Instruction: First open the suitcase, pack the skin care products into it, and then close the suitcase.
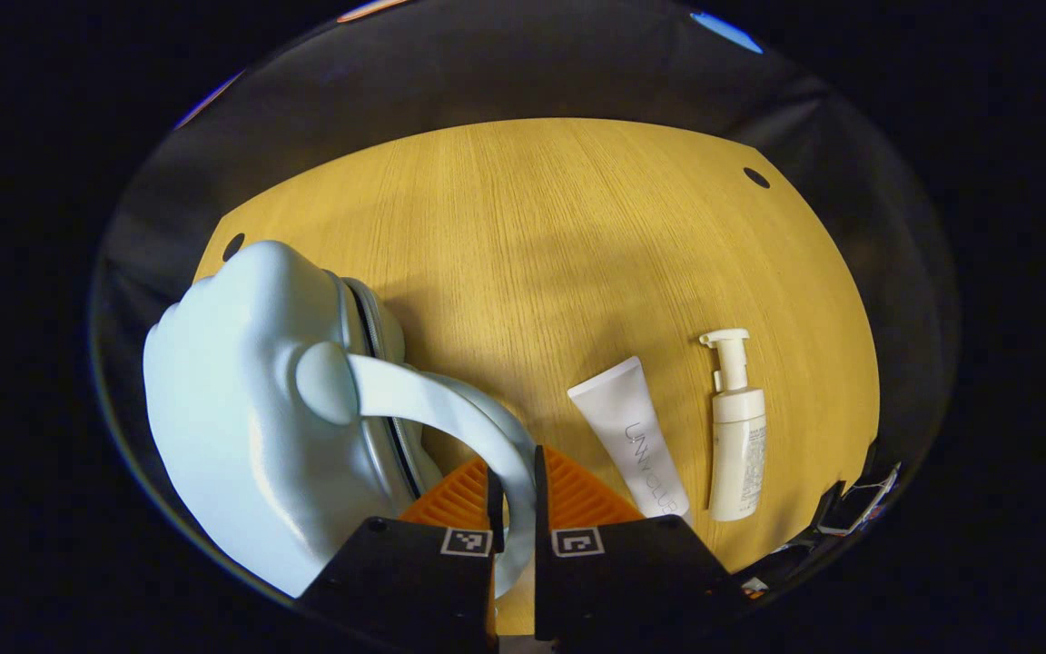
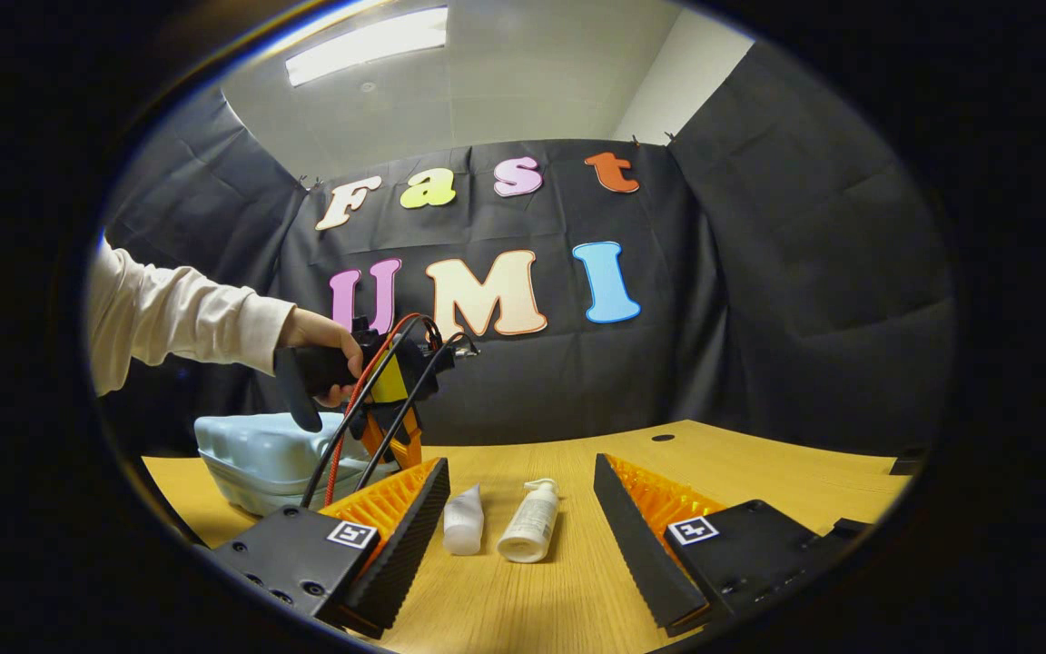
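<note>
Left gripper point(image 1: 514, 509) clamps the suitcase handle point(image 1: 450, 409); right gripper point(image 2: 518, 536) gapes over the wooden table point(image 1: 532, 227).

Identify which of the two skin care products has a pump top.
The bottle, lying on the table farther from the suitcase; the tube beside it is flat with no pump.

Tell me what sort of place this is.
Probably a recording booth in an office room: black cloth wall, wooden table, ceiling light panel. A suitcase lies on the table.

Left gripper view looks steeply down, close; right gripper view low, level across the table point(image 2: 577, 581).
</note>
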